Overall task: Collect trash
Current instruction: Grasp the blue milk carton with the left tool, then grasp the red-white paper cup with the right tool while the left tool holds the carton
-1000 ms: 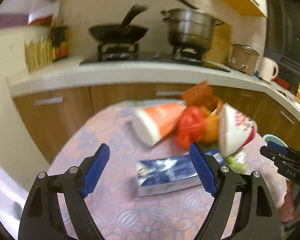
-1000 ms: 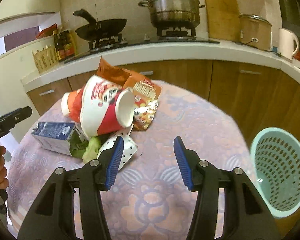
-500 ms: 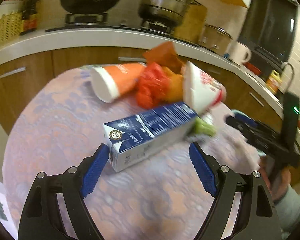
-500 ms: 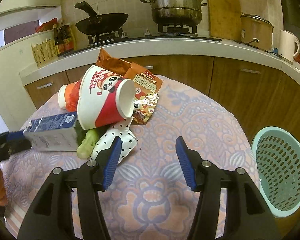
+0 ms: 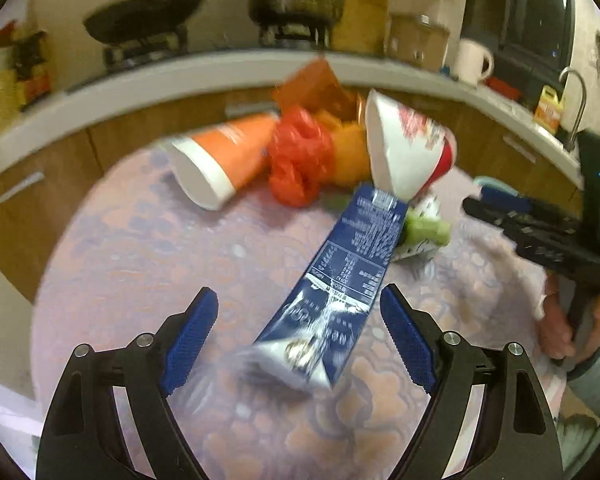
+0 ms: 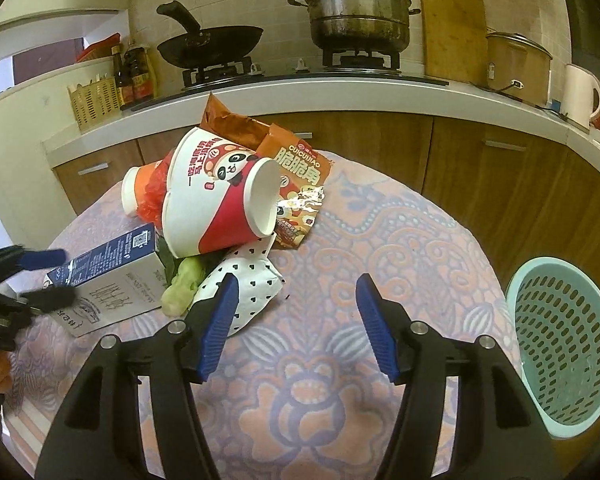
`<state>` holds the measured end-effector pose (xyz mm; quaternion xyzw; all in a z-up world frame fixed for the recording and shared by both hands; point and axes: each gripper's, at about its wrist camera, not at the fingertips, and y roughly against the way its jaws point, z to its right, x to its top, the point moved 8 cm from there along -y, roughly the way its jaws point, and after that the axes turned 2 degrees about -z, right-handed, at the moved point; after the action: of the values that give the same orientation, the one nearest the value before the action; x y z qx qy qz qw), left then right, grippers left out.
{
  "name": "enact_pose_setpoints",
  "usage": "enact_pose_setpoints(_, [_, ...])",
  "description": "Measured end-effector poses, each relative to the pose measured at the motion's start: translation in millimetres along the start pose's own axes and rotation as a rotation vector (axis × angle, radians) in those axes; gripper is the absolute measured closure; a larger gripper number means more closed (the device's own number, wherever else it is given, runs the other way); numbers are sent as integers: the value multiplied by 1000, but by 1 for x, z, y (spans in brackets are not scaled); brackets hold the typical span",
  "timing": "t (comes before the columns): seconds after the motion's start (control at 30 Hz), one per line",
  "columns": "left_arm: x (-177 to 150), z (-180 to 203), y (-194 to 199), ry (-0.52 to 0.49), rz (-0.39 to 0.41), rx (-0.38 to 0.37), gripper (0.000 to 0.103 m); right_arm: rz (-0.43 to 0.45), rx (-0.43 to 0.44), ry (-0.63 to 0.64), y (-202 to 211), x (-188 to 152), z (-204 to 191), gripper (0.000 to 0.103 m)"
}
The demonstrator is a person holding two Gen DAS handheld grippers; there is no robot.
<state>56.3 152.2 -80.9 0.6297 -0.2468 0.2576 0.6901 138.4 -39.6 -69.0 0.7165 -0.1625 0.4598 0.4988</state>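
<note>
Left wrist view: blue milk carton [image 5: 340, 280] lying flat on the table [image 5: 140, 264], between the spread pads of the left gripper [image 5: 296, 344], untouched. Beyond the carton: noodle cup [image 5: 404, 152], orange cup [image 5: 224, 160], red bag [image 5: 300, 160]. Right gripper [image 6: 296, 320] spread, jaws just widened, empty. Basket [image 6: 564, 344] empty; nothing collected yet.

Both grippers' fingers [image 5: 192, 340] [image 6: 220, 320] spread apart, the right's just widening.

A home kitchen: wok [image 6: 210, 46] and steamer pot [image 6: 358, 8] on a gas stove, wooden cabinets [image 6: 496, 168] below.
</note>
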Motion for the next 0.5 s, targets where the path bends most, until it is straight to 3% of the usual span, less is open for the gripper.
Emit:
enact_pose_setpoints(0.1, [1,10,-13,-24,-22,-14,24,-3,9,9,0,-1,-3,43])
enact_pose_setpoints(0.2, [2,20,-17,-32,-24,-4,33,-5,11,23,-1,-1,-6,42])
enact_pose_setpoints(0.23, [2,20,-18,-33,-28,23,46,-4,11,27,0,-1,-7,42])
enact_pose_setpoints(0.33, [-1,19,-16,4,-24,35,61,5,10,36,2,-2,-9,42])
enact_pose_setpoints(0.5, [-16,5,0,110,16,41,64,-5,27,39,1,-2,-10,42])
